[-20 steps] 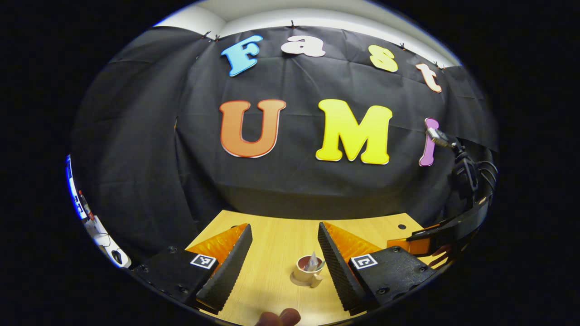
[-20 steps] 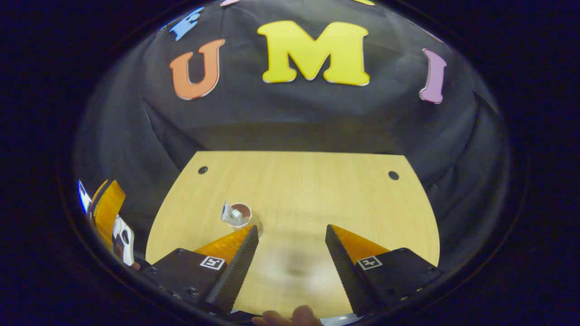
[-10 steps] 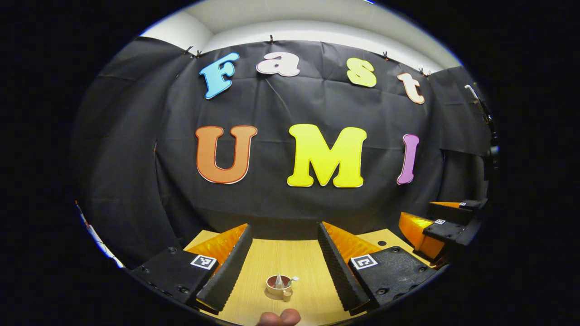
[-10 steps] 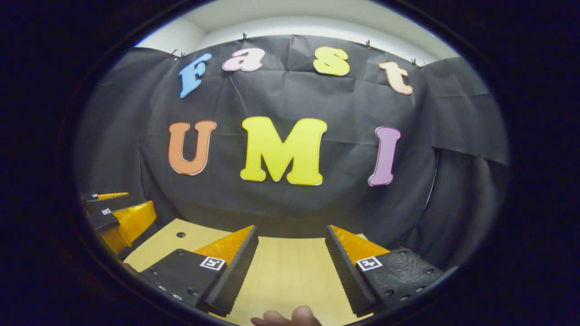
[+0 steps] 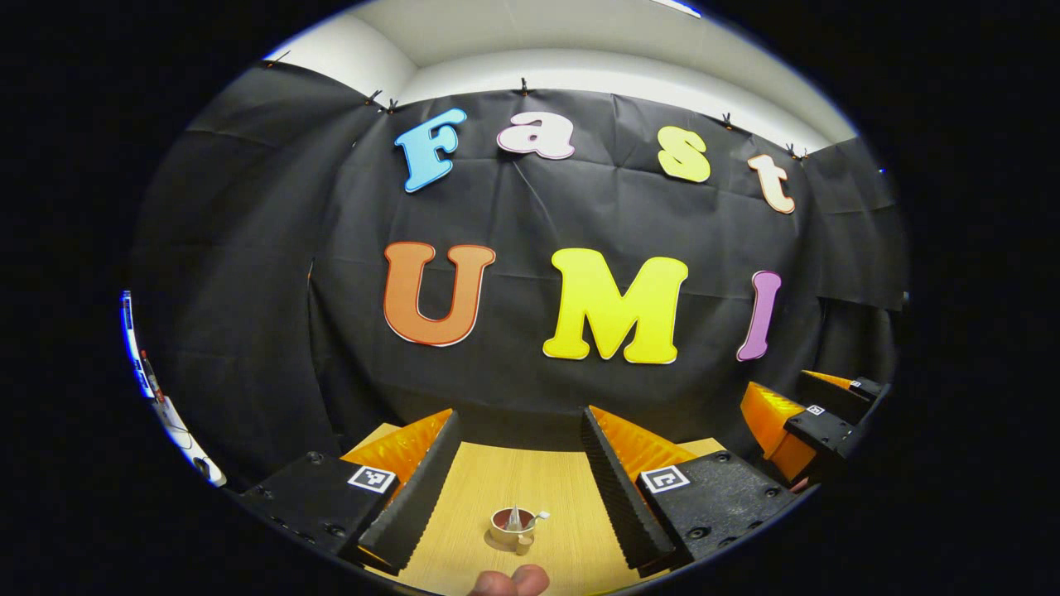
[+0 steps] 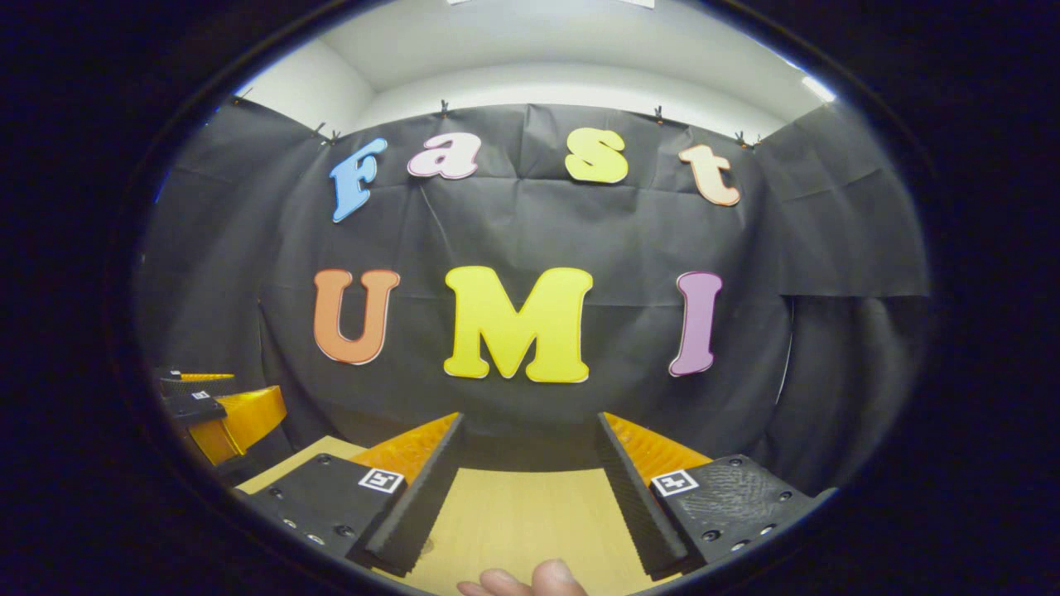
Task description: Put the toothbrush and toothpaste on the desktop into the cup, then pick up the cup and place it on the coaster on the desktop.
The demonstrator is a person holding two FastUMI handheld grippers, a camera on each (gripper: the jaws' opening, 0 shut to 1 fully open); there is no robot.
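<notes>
Wood-grain desktop (image 5: 489,488) runs between the fingers of the left gripper (image 5: 520,476) in the left gripper view. Those fingers stand wide apart with nothing between them. Down near the desktop's near edge sits the cup (image 5: 512,526), pale outside and reddish inside, upright, with its handle turned toward the camera. A silvery toothpaste (image 5: 514,519) end pokes up out of it, and a toothbrush (image 5: 536,517) head leans over its right rim, so both things already lie in the cup. A slightly darker ring shows under the cup's base; whether that is the coaster or only shadow is too small to tell. At the right edge of this view the right gripper (image 5: 799,418) hangs off to the side, well apart from the cup.

Turning to the right gripper view, its own gripper (image 6: 528,480) is also spread and empty, held high and level above the bare desktop (image 6: 522,513), facing the booth wall. The other gripper (image 6: 219,410) shows at the far left.

If the cup is not yet on the coaster, grip it across the body, keep it upright, and lower it squarely so the contents do not tip out.
</notes>
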